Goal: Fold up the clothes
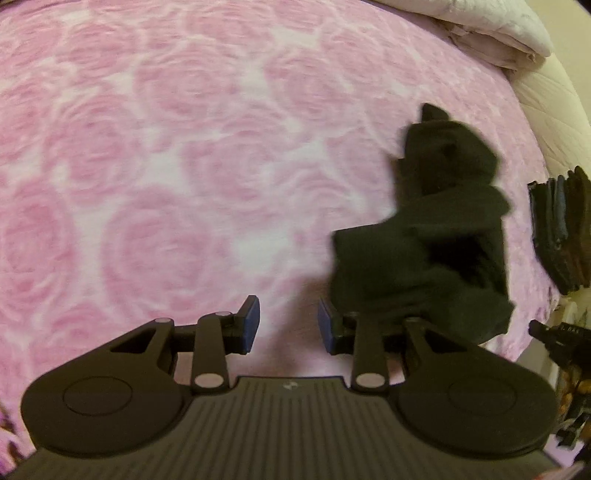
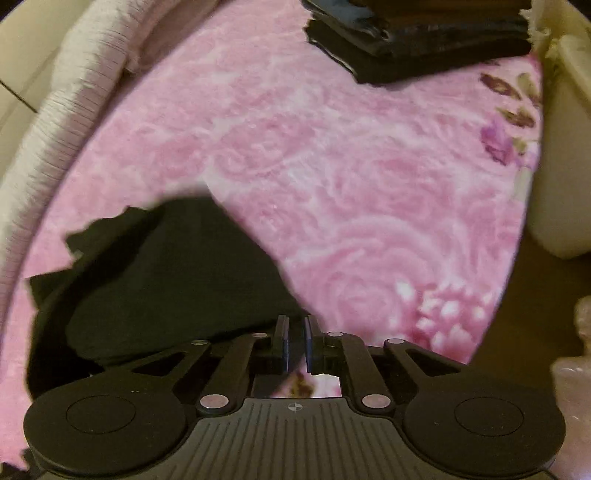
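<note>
Setting: home bedroom | Evidence: pink rose-print blanket [image 1: 184, 147] over bed; folded pale quilt [image 1: 480, 33] at edge; stack of folded dark clothes [image 2: 417, 40]

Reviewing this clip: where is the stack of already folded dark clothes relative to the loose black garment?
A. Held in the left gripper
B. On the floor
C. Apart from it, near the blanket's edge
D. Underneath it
C: the folded stack lies at the pink blanket's edge, with bare blanket between it and the crumpled black garment.

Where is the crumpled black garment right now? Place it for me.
The crumpled black garment lies on the pink rose-patterned blanket, right of centre in the left wrist view, just beyond the open left tool, with the stack of folded dark clothes further right.
</note>
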A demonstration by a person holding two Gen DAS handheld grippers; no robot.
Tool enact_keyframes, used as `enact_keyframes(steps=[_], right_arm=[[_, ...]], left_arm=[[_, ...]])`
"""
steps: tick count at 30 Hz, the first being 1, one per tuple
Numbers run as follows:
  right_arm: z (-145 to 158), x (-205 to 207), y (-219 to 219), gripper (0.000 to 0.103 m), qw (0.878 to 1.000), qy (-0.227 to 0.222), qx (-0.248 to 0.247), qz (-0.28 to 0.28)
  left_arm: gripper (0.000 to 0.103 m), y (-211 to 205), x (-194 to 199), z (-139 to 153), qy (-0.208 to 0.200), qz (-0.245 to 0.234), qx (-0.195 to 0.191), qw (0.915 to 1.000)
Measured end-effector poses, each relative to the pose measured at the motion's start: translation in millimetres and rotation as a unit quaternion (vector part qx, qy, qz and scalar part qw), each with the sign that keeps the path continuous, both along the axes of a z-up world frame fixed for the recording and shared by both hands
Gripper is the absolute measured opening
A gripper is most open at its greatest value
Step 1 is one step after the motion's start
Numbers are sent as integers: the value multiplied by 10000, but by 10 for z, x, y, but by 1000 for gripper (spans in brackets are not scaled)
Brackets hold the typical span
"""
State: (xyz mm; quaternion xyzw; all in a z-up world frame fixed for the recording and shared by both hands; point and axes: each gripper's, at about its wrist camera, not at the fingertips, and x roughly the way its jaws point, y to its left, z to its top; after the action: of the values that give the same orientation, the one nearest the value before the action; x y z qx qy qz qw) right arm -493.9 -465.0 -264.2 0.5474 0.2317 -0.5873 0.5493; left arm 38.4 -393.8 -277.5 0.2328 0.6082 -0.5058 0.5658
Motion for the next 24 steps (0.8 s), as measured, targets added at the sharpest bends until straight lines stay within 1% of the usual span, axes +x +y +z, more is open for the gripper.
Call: enact_keyframes(steps=[2, 5, 6, 7, 8, 9, 10, 11, 12, 13, 14, 15, 16, 17, 18, 19, 20, 22, 23, 24], right_arm=[[61, -59, -115, 9, 9994, -294, -189, 41], [123, -81, -434, 10, 9969, -609, -492, 96], [109, -45, -555, 15, 9959, -739, -511, 122], [79, 17, -673, 46, 9950, -878, -437, 213], [28, 121, -777, 91, 9935, -1017, -294, 416], [-21, 248, -846, 103, 9913, -1116, -186, 678], [-16, 425, -836, 103, 9884, -980, -269, 1129], [8, 620, -800, 103, 9826, -760, -416, 1644], [32, 815, -764, 103, 9735, -537, -561, 2153], [56, 1010, -728, 103, 9610, -312, -704, 2655], [80, 1204, -693, 103, 9454, -86, -845, 3148], [105, 1399, -657, 103, 9265, 140, -984, 3630], [129, 1594, -621, 103, 9045, 366, -1118, 4100], [135, 1801, -530, 103, 8718, 797, -1380, 4632], [121, 2007, -415, 103, 8302, 1322, -1706, 5140], [92, 2179, -309, 103, 7884, 1749, -2014, 5543], [58, 2267, -261, 103, 7688, 1884, -2141, 5724], [-11, 2387, -205, 103, 7460, 1963, -2268, 5946], [-45, 2448, -177, 99, 7343, 2002, -2330, 6054], [-79, 2508, -149, 93, 7223, 2041, -2392, 6160]], left_arm=[[28, -183, -117, 64, 72, 35, -80, 9999], [30, -460, -255, 190, 205, 206, -319, 9991], [31, -544, -299, 211, 248, 287, -354, 9987], [31, -626, -350, 225, 252, 348, -351, 9985], [31, -677, -400, 235, 218, 359, -336, 9986], [31, -713, -450, 245, 173, 350, -322, 9987], [31, -728, -494, 251, 136, 321, -305, 9989], [31, -709, -520, 251, 101, 298, -266, 9991], [31, -679, -538, 250, 63, 285, -217, 9993], [31, -649, -555, 248, 26, 272, -167, 9995], [31, -601, -553, 245, -11, 292, -118, 9995], [31, -539, -530, 238, -34, 346, -71, 9994], [31, -484, -497, 237, -37, 410, -34, 9991], [31, -431, -460, 233, -34, 476, -3, 9989], [31, -383, -425, 233, -35, 527, 17, 9986], [31, -349, -393, 234, -42, 561, 25, 9984], [31, -326, -367, 232, -49, 580, 21, 9983], [31, -304, -325, 237, -39, 581, -20, 9983], [31, -302, -306, 240, -30, 569, -47, 9984], [31, -300, -287, 243, -21, 557, -75, 9984]])
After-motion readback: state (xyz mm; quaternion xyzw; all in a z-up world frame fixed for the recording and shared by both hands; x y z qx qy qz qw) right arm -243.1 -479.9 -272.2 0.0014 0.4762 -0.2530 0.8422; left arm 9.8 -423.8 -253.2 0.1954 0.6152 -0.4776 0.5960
